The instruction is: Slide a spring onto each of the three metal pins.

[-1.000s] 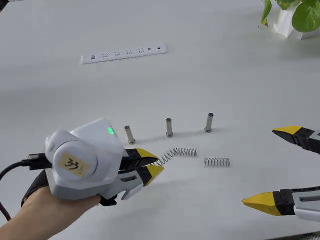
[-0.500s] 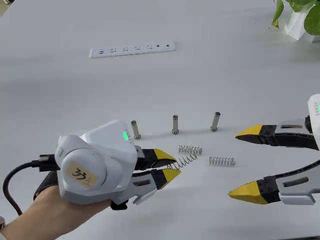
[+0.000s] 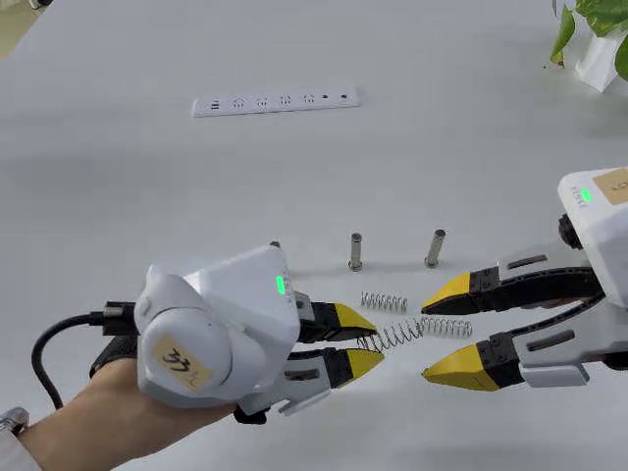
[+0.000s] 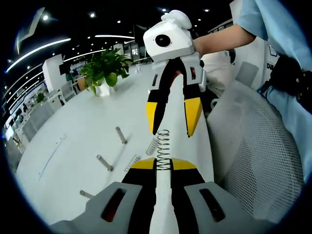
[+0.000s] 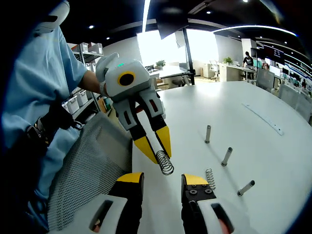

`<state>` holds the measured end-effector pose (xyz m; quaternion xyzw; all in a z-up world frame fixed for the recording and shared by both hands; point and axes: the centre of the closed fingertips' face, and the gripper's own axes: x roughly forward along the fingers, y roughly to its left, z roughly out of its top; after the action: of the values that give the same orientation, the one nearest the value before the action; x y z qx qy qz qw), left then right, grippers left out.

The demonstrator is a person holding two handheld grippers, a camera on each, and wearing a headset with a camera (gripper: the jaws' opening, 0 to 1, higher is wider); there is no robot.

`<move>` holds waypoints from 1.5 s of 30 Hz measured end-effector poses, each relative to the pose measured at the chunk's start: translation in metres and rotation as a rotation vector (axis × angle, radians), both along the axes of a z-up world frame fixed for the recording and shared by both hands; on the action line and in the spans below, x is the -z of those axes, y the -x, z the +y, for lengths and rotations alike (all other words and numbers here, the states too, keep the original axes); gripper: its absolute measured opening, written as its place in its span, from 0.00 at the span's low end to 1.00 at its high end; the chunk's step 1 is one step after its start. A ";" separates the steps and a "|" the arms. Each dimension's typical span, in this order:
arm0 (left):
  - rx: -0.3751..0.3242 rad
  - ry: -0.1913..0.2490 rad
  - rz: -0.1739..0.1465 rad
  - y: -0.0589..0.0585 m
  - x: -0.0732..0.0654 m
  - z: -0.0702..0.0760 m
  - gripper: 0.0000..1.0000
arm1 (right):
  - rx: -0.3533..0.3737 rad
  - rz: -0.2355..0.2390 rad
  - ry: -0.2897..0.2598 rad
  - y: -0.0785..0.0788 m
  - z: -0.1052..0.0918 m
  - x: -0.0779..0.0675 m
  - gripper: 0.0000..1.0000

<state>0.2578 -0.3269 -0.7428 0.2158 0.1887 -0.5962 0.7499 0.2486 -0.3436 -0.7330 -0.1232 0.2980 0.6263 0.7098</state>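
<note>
My left gripper [image 3: 361, 343] is shut on one end of a spring [image 3: 394, 335], which sticks out to the right above the table. My right gripper [image 3: 447, 334] stands open facing it, the spring's free end just short of its yellow tips. In the right gripper view the held spring [image 5: 165, 162] hangs right above my own open jaws. Two more springs [image 3: 383, 301] [image 3: 447, 326] lie on the table. Two upright metal pins [image 3: 356, 251] [image 3: 435, 248] stand behind them; the third pin [image 3: 275, 244] barely peeks over the left gripper's body. The left gripper view has the pins [image 4: 104, 162] in a row.
A white power strip [image 3: 275, 101] lies far back on the white table [image 3: 147, 196]. A potted plant [image 3: 594, 29] stands at the back right corner. A mesh chair [image 5: 87, 165] sits by the table's near edge.
The right gripper has come in from the right and now faces the held spring closely. The left gripper has carried the spring slightly right. The headset view has shifted too.
</note>
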 end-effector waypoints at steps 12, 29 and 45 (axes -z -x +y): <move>0.029 0.024 0.000 0.004 -0.006 -0.005 0.06 | 0.011 0.045 -0.044 -0.004 0.004 -0.002 0.14; 0.031 0.031 0.023 0.005 -0.004 -0.008 0.06 | -0.013 0.028 -0.021 0.001 0.008 -0.003 0.08; -0.002 0.025 0.115 0.001 0.004 -0.014 0.06 | -0.113 -0.120 0.155 0.000 0.010 -0.006 0.07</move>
<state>0.2568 -0.3410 -0.7467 0.1716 0.2241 -0.6091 0.7412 0.2488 -0.3339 -0.7268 -0.2317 0.2951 0.6318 0.6783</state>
